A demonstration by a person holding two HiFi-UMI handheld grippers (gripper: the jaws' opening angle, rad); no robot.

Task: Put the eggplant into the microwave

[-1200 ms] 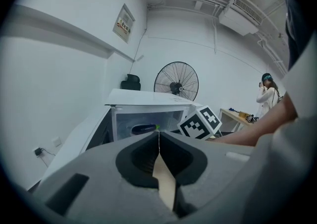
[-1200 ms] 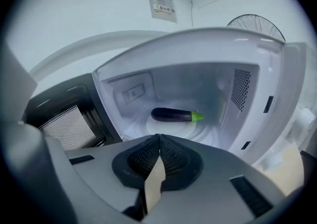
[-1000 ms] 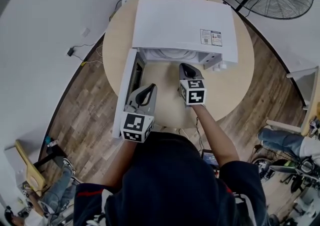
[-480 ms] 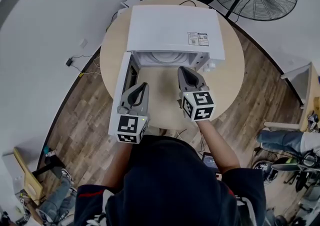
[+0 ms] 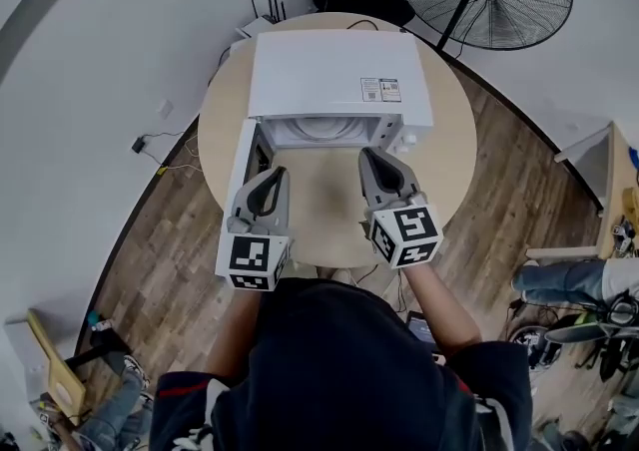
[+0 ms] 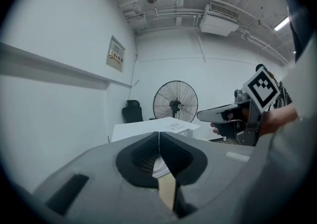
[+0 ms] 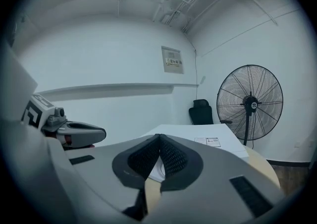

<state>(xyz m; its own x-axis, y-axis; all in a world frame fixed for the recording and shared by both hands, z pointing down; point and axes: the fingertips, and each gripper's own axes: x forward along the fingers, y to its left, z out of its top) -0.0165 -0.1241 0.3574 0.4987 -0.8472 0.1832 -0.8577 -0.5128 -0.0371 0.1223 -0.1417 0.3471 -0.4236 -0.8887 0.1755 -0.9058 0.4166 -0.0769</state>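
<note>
White microwave stands open; we hold left gripper and right gripper pinched closed, both empty

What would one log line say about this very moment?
left gripper: shut, empty | right gripper: shut, empty | microwave: open, on table | eggplant: not in view

Print sighted, none legible.
Microwave top carries a two-panel sticker near its front edge, toward the right, lettering too small to read. Wall plaque in the left gripper view shows a dark line of characters, not decipherable. The right gripper view shows a wall plaque of the same look, equally blurred.
</note>
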